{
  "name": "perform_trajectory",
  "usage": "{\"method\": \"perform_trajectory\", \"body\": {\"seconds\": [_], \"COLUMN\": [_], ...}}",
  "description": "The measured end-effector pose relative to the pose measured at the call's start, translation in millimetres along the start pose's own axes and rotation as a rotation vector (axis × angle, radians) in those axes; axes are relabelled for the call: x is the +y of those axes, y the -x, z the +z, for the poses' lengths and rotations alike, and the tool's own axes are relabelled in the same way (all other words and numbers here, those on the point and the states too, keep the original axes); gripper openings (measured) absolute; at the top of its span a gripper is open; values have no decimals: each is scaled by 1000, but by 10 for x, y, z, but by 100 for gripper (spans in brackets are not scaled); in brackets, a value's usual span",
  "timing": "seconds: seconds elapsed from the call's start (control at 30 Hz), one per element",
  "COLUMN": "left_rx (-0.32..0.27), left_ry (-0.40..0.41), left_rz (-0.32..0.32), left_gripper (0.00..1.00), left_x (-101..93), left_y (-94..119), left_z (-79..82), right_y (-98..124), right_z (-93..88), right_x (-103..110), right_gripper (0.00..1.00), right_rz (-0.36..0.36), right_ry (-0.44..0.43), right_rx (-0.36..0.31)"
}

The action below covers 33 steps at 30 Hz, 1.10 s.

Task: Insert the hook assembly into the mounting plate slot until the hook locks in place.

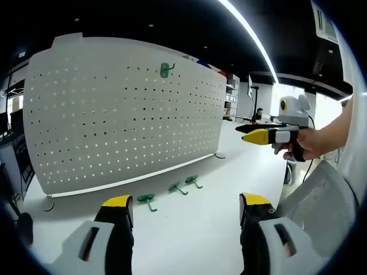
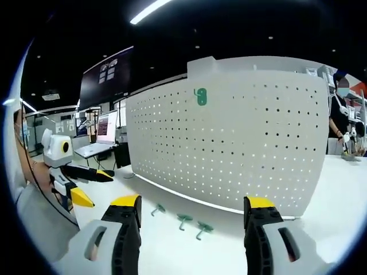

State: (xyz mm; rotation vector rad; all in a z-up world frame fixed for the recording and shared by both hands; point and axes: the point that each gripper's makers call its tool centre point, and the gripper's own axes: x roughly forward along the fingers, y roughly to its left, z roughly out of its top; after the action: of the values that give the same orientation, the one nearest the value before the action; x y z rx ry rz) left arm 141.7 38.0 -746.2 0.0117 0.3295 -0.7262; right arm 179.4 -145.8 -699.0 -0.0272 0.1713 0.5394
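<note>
Left gripper view: no legible writing; both grippers (image 1: 186, 209) (image 2: 192, 212) spread, pegboard (image 1: 126, 114) holding one green hook (image 1: 166, 70).

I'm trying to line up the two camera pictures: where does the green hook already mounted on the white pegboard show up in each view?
Left gripper view: the mounted green hook sits near the pegboard's top edge, slightly left of picture centre.
Right gripper view: the same hook sits high on the pegboard, a little right of picture centre.
Shared landmark: the three loose green hooks on the white table in front of the board, also seen at.
</note>
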Motion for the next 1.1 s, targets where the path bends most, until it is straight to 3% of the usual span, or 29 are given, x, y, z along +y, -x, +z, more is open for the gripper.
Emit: {"method": "perform_trajectory", "body": {"seconds": [1.1], "left_rx": [32], "left_ry": [11], "left_rz": [-27], "left_gripper": [78], "left_x": [-46], "left_y": [-7], "left_z": [-53], "right_y": [174], "right_z": [-352], "right_x": [4], "right_gripper": [71], "right_rz": [20], "right_ry": [-39], "right_rx": [85]}}
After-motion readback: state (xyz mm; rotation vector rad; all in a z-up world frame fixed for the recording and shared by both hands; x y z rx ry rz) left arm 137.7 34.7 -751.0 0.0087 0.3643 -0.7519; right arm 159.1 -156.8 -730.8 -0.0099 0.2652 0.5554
